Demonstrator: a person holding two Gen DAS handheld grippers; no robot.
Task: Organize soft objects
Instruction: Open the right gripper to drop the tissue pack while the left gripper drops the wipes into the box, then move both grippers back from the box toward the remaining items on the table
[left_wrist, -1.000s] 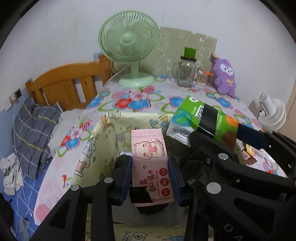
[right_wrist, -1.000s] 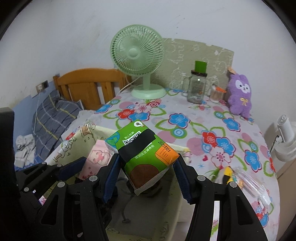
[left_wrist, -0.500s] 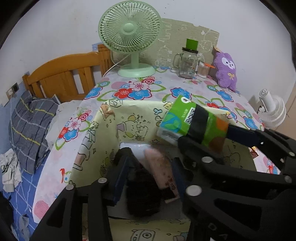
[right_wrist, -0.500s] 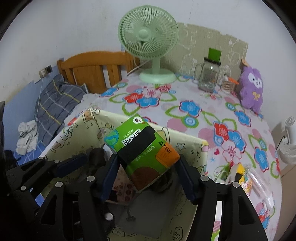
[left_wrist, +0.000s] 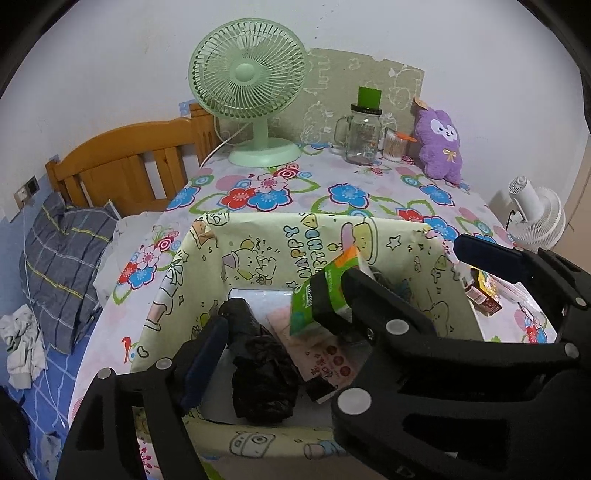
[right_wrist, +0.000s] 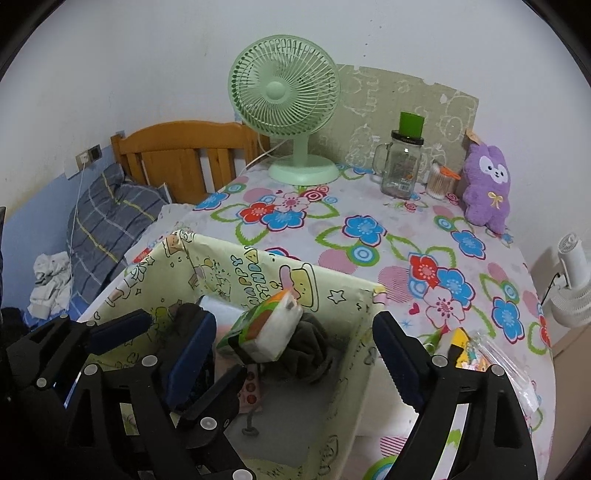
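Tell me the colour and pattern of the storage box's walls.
Pale yellow storage box printed with cartoon doodles and "Happy Birthday" lettering; clearest in the left wrist view.

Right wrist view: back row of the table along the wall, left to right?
green fan → glass jar with green lid → cotton swab pot → purple plush

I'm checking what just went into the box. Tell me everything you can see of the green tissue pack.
The green tissue pack is a soft plastic-wrapped block, green with an orange patch, a black band and a white end. It sits tilted inside the yellow cartoon-print box, leaning on dark cloth and over the pink wipes pack. The right gripper has opening jaws on either side of it, and the pads are clear of it.
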